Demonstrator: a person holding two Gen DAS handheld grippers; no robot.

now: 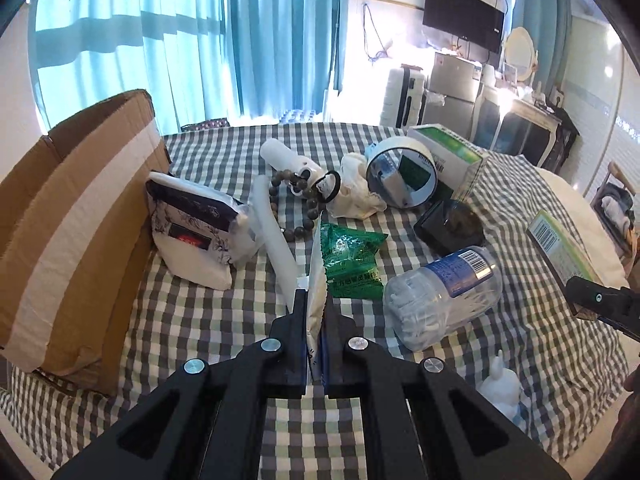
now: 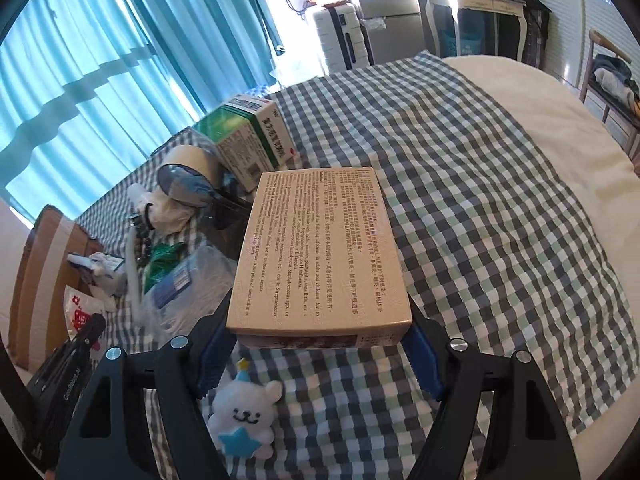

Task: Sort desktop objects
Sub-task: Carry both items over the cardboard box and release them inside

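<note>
Right gripper (image 2: 320, 336) clamps tan, text-printed box (image 2: 320, 256).

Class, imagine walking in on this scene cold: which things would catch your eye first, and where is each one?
Nearest the right wrist camera, the right gripper clamps a tan medicine box flat above the checked cloth. The left gripper pinches a thin white sachet edge-on, in front of a green packet and a toppled clear jar of cotton swabs. A round mirror leans mid-table, and an open cardboard box stands at the left edge.
</note>
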